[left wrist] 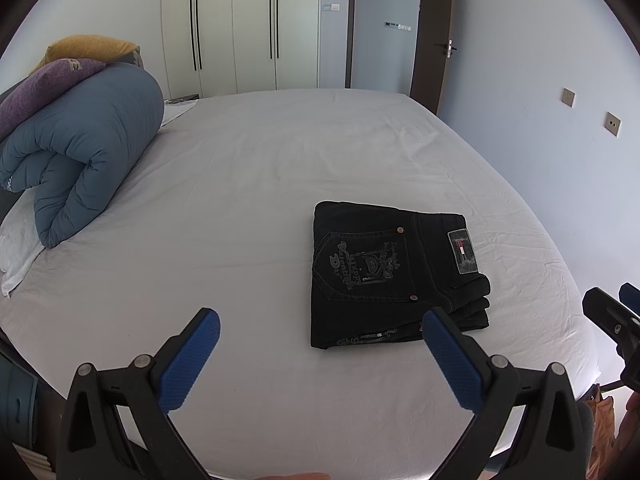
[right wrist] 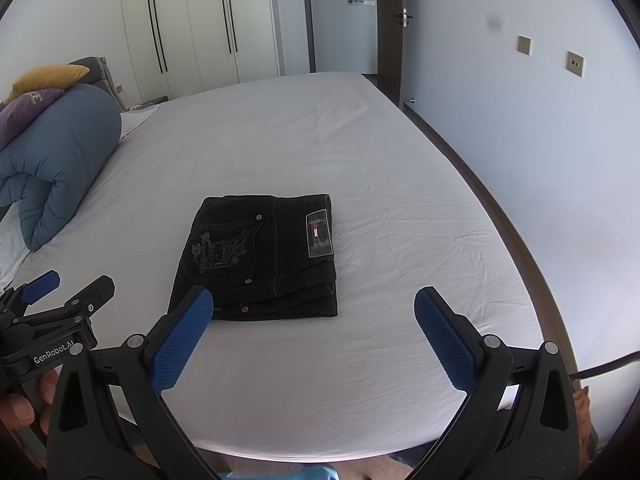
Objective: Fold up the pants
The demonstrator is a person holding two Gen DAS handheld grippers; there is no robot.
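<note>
From the left wrist view, the left tongs (left wrist: 320, 328) fill the bottom of the frame with their two blue pads spread wide and nothing between them; they hang above the near edge of the bed (left wrist: 280, 160), clear of the cloth. The pants (left wrist: 394, 276), black denim, lie right of centre as a compact rectangle, back pocket and brand patch facing up, with stacked layers showing along the near and right edges. That stack reads as a fold already made, which would explain why the tongs are held back and empty instead of pinching a hem. At the far right edge the right tongs (left wrist: 612, 312) show only as a black finger and a bit of blue pad, apart from the pants. At the upper left a rolled blue duvet (left wrist: 84, 152) with a purple and a yellow cushion on top is pushed against the head of the bed, probably to leave the sheet free for folding.

From the right wrist view, the right tongs (right wrist: 314, 308) also stand wide apart and carry nothing. Their left pad overlaps the near left corner of the pants (right wrist: 260, 256) in the picture, but whether it touches the cloth I cannot tell; it looks to hover nearer the camera. The pants sit at the middle of the frame, squared up on the white sheet. At the lower left the left tongs (right wrist: 68, 284) appear from the side, held in a hand (right wrist: 24, 404), parted and empty. The task looks essentially finished.
</note>
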